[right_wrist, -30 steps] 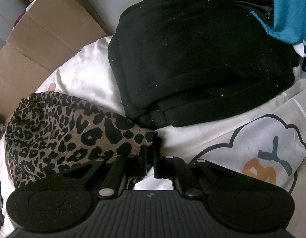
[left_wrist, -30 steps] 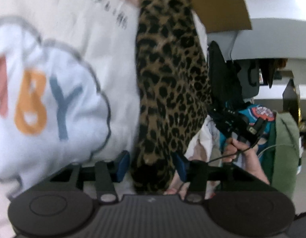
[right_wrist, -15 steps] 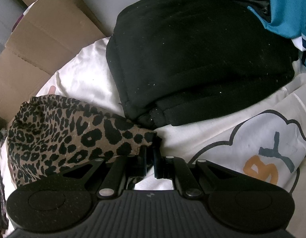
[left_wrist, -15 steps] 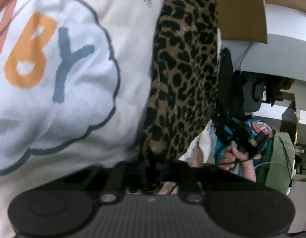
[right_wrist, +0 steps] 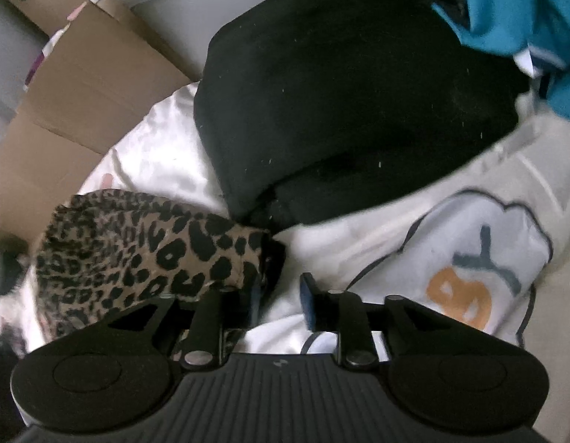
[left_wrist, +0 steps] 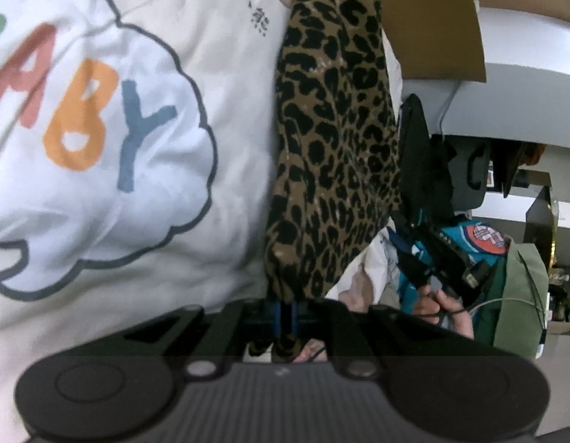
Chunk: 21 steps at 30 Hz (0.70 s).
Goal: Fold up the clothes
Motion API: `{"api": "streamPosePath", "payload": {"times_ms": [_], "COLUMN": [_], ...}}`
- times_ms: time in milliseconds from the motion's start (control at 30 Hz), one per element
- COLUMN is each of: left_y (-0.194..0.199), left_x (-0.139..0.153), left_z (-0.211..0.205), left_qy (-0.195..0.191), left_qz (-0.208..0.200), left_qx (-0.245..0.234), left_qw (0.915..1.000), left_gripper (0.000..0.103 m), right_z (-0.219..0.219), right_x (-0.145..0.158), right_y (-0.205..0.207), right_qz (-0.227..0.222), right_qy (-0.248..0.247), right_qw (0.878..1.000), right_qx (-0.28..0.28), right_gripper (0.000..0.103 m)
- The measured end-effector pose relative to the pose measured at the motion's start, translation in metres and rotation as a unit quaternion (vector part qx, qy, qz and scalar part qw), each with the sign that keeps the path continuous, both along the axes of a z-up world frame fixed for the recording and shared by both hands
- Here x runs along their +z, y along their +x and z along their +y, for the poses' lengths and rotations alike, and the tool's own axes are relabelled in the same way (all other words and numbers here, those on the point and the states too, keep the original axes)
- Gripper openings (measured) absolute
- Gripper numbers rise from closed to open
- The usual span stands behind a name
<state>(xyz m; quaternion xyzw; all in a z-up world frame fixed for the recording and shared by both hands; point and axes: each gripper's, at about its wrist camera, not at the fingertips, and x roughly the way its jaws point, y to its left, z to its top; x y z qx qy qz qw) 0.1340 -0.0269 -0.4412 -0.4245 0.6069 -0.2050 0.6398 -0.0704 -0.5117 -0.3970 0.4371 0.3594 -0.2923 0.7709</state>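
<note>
Left claw (left_wrist: 285, 319) clamped on leopard-print garment (left_wrist: 333, 140); right claw (right_wrist: 281, 297) just opening, empty.
Both angled downward; garment stretching toward 12 o'clock from left claw, lying at 10 o'clock beside right claw's pad.

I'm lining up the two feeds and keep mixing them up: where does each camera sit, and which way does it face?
Left wrist: sits on the left gripper, looks along its shut fingers at the leopard-print garment; the person's hand shows holding the right gripper.
Right wrist: sits on the right gripper, looks down at the black garment; no body shows.
Shared: leopard-print garment, white printed sheet.
</note>
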Motion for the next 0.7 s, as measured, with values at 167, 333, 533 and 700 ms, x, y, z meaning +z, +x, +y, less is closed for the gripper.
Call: {"api": "streamPosePath", "payload": {"times_ms": [167, 333, 533, 700], "left_y": [0.000, 0.001, 0.005, 0.008], "left_x": [0.006, 0.011, 0.012, 0.014], "left_z": [0.006, 0.012, 0.011, 0.006], "left_qy": [0.010, 0.018, 0.032, 0.039], "left_qz": [-0.003, -0.006, -0.008, -0.012], "left_qx": [0.007, 0.016, 0.018, 0.016], "left_qw": [0.9999, 0.9997, 0.9993, 0.9991], "left_gripper": [0.005, 0.005, 0.005, 0.005], "right_z": [0.002, -0.002, 0.002, 0.001], "right_x": [-0.006, -0.010, -0.010, -0.014], "right_y": [0.000, 0.014, 0.019, 0.033], "right_qz": [-0.039, -0.031, -0.011, -0.004], "right_qy": [0.027, 0.013, -0.027, -0.053], "right_qw": [0.999, 0.999, 0.998, 0.991], "right_qx": [0.005, 0.018, 0.060, 0.126], "right_gripper": [0.043, 0.045, 0.047, 0.049]}}
